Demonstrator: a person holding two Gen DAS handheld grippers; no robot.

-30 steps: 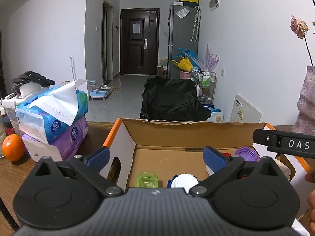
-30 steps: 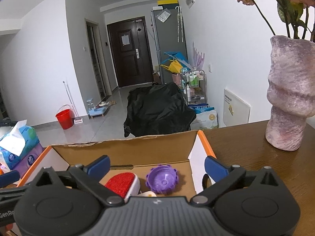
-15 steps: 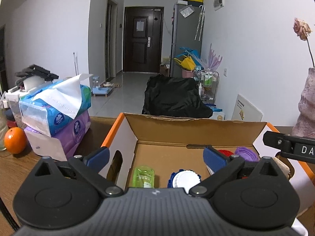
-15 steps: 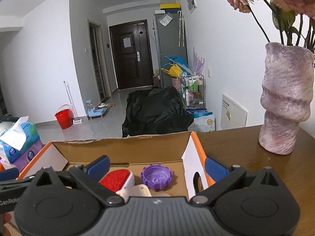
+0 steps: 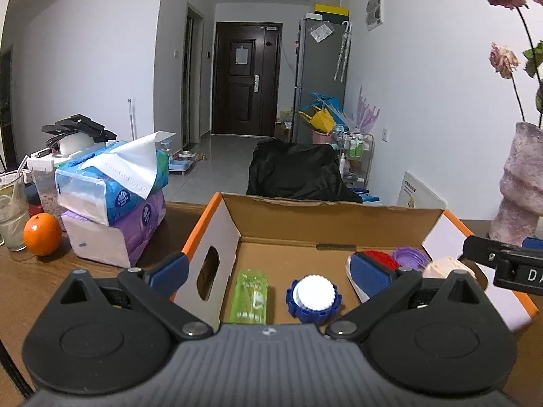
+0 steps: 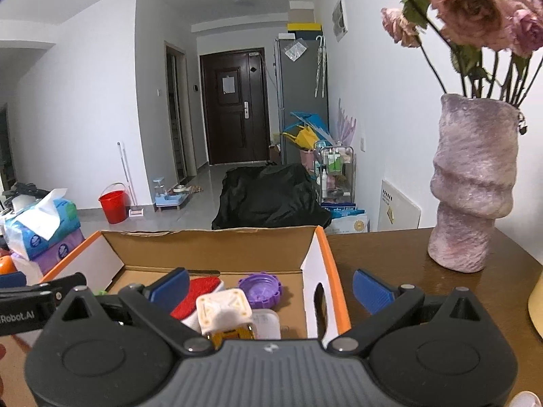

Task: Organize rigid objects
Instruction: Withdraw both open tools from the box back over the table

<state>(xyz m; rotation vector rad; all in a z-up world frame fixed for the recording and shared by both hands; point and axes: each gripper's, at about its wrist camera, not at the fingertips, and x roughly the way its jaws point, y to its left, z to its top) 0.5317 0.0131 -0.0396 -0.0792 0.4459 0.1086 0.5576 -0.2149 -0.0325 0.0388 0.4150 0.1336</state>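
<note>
Both hand-held grippers empty, jaws spread apart. Left hand-held gripper (image 5: 271, 271) sits over the near-left part of the box (image 5: 217, 234); right hand-held gripper (image 6: 271, 286) straddles the box's right wall, one finger inside, one over the counter (image 6: 400, 254).

Progress, judged: looks mostly done. Already in the box: green bottle (image 5: 250, 296), white cap on blue lid (image 5: 314, 296), red brush (image 6: 195, 296), purple lid (image 6: 260, 290), cream cube toy (image 6: 224, 310), a white case just beside it. No loose rigid items seen on the counter; the near counter is hidden behind the gripper bodies, so leftovers can't be ruled out.

Edges and room: box walls stand high, with cutout handles in both end walls. Box floor is open at back and centre-left; the right end is crowded. Tissue packs (image 5: 112, 196) and orange (image 5: 42, 234) sit left of the box, apart from it. Vase (image 6: 471, 186) stands right, well apart, with bare counter between.
</note>
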